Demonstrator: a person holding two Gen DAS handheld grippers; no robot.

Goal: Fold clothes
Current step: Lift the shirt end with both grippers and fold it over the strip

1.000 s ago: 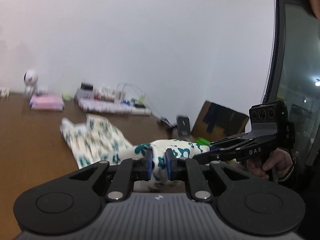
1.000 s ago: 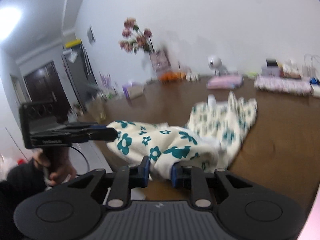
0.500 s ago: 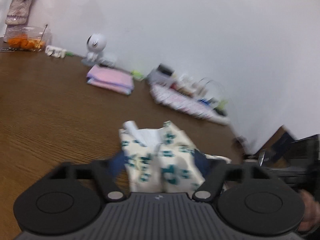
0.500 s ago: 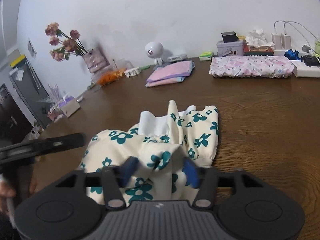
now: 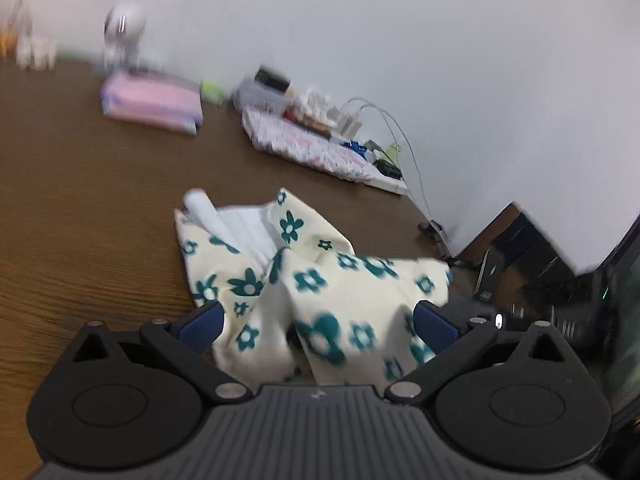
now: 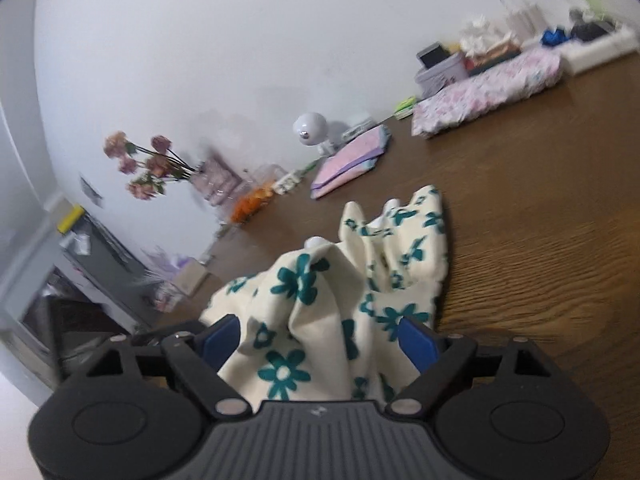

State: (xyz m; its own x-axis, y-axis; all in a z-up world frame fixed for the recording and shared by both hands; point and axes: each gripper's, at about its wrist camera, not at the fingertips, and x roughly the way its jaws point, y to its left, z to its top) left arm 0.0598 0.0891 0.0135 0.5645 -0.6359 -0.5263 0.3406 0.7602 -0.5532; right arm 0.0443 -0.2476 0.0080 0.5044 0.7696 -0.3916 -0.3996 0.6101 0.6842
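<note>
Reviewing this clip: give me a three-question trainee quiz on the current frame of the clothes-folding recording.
1. True or false: the left gripper is clamped on the floral garment.
2. What lies nearest the round white camera: A the folded pink cloth, B a shoe, C a laptop?
3. Fill in: the garment's flowers are ____ on cream.

Key: 1 false, both the left and the right gripper stand open. 2 A. 3 teal.

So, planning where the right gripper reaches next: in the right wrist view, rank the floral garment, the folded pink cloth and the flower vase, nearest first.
1. floral garment, bunched between the open fingers of the right gripper.
2. folded pink cloth, mid-table, beyond it.
3. flower vase, far left by the wall.
</note>
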